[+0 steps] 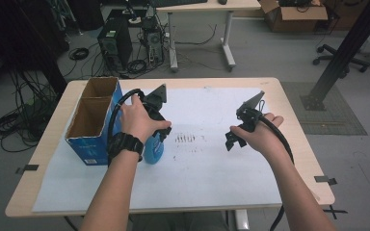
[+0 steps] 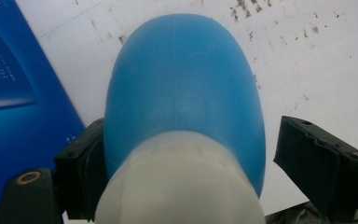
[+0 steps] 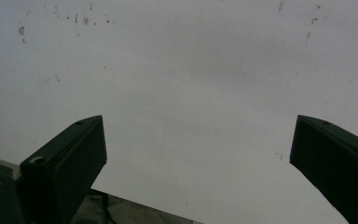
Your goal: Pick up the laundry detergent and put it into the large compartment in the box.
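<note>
My left tongs (image 1: 160, 139) sit around a blue bottle (image 1: 153, 150) on the white sheet (image 1: 212, 168), just beside the blue box (image 1: 94, 144).

The bottle (image 2: 186, 93) is rounded, smooth, translucent blue, with a pale whitish neck end nearest my camera. One jaw touches its side; the other stands clear of it, so the tongs are released, not gripping. The box (image 2: 14, 93) lies close on the bottle's other side; its two compartments open upward. My right tongs (image 1: 235, 136) hover over bare, speckled sheet (image 3: 191, 84), well apart from the bottle, jaws spread wide with nothing between them. The sheet covers most of the tabletop (image 1: 294, 110).
</note>
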